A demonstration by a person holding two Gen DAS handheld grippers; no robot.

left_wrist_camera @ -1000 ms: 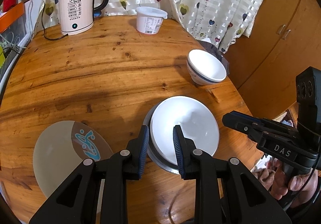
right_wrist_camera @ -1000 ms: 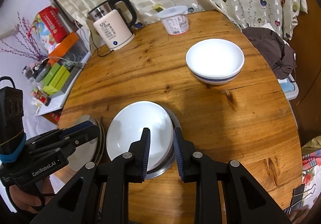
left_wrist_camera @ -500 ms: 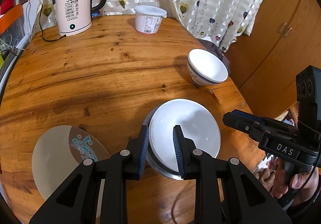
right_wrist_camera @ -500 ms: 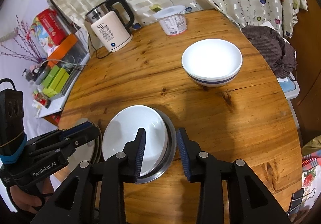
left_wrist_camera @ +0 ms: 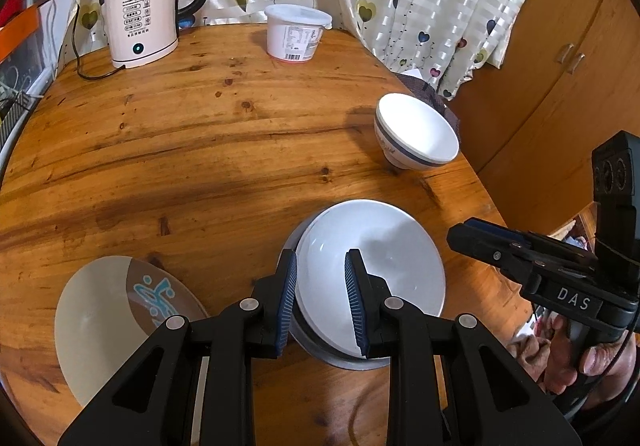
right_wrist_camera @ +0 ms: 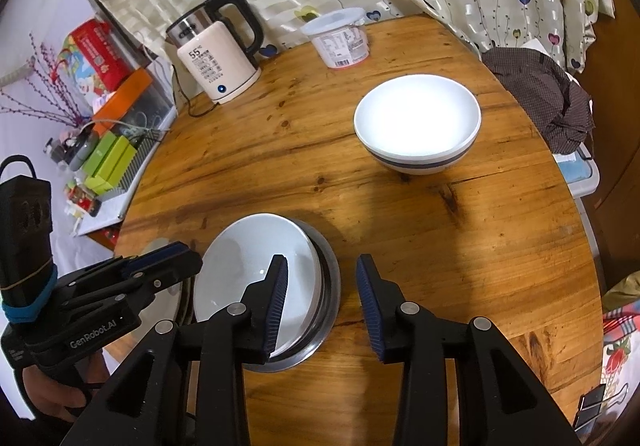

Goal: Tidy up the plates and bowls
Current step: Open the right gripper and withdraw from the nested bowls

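- White bowl (left_wrist_camera: 372,258) sits nested in a metal bowl (right_wrist_camera: 326,286), at six o'clock on the table (left_wrist_camera: 180,150).
- Left gripper (left_wrist_camera: 320,302) straddles its rim, jaws slightly apart.
- Right gripper (right_wrist_camera: 322,304) is spread wide, holding nothing.

A plain white bowl (left_wrist_camera: 384,258) sits nested inside a metal bowl (left_wrist_camera: 340,356) at about 5 o'clock on the round table, tipped slightly so its rim overhangs the steel rim on one side. At about 3 o'clock, well apart from them, a white bowl with a dark blue band (right_wrist_camera: 418,126) stands upright near the table edge. At roughly 7 o'clock lies a flat cream plate (left_wrist_camera: 96,322) with a brown patch and a turquoise motif; the right wrist view hints at more plates beneath it, but that cannot be told for certain
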